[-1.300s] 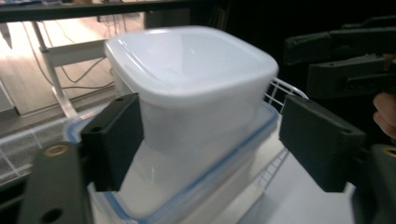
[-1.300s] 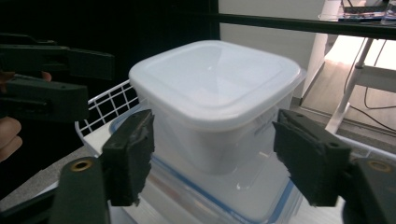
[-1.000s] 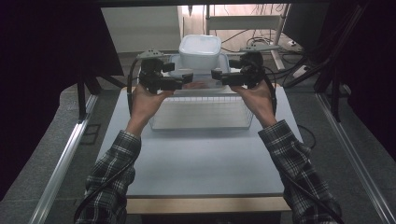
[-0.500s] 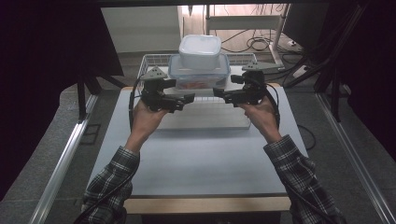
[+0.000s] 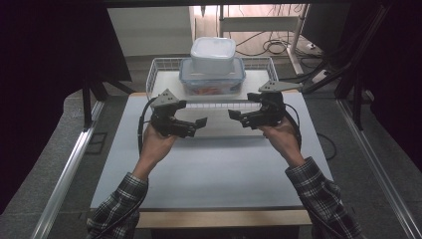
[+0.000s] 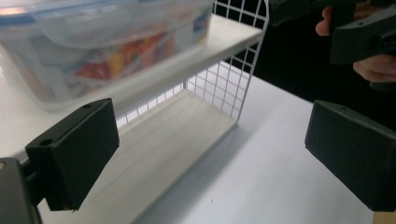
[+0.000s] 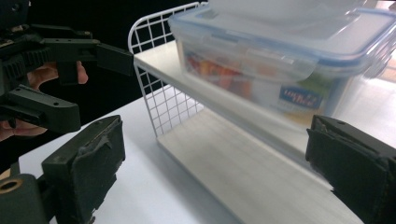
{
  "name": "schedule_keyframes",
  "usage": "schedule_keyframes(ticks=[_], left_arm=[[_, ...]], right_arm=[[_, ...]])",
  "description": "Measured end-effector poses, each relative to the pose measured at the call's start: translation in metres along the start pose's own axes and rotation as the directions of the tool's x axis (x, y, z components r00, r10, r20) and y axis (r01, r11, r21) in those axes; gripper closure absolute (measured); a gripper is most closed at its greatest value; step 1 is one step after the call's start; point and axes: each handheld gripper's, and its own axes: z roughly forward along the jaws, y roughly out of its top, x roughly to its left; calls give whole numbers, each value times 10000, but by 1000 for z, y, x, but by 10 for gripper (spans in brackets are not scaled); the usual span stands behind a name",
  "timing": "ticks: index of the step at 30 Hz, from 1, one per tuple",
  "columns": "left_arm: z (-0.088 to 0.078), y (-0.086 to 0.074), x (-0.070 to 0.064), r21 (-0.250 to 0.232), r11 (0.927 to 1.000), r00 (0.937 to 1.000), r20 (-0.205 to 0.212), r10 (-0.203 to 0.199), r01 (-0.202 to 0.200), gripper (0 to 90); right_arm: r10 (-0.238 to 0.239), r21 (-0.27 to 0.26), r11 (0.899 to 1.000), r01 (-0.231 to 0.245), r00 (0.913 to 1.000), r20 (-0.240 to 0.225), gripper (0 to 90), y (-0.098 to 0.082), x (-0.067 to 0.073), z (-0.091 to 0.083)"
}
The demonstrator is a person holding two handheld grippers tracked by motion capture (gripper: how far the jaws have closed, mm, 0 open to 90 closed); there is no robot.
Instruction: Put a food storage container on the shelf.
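Observation:
A clear container with a blue lid [image 5: 212,75] and colourful contents sits on the top board of a white wire rack [image 5: 164,67]. A white tub [image 5: 213,52] is stacked on it. In front of the rack, my left gripper [image 5: 196,127] and right gripper [image 5: 239,118] point at each other above the table. The jaws of both have just been opening and nothing is between them. The left gripper [image 6: 210,149] looks at the rack's lower board with the blue-lidded container [image 6: 93,42] up left. The right gripper [image 7: 215,172] sees that container [image 7: 280,56] from the other side.
The rack [image 7: 163,102] stands at the back edge of the white table [image 5: 209,169]. Its lower board [image 6: 168,140] is bare. Dark panels flank the table, and cables lie on the floor behind. The right gripper view shows the left gripper [image 7: 56,60] at its left edge.
Both hands drew back from the stacked containers toward the near side and sank lower. The jaws of both grippers stand wider apart. The white tub stays on the blue-lidded container.

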Motion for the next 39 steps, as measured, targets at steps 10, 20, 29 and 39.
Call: schedule_keyframes(ticks=[10, 20, 29, 39], left_arm=[[2, -24, -16, 326, 9987, 9992, 107, 376, -379, 34], [7, -52, -24, 588, 9971, 9981, 411, 462, -486, 32], [10, -77, -28, 812, 9963, 9975, 666, 218, -272, 29], [-6, -93, -35, 946, 9940, 9981, 348, 513, -544, 28]], right_arm=[[-37, 176, 9998, 43, 9995, -300, 36, -20, 10, 2], [-139, 304, 9994, 149, 9993, -335, 24, -45, 17, 1], [5, 773, 9970, 16, 9996, -278, 0, -71, 15, 2], [-95, 889, 9960, 106, 9999, -137, 0, -89, 21, -8]])
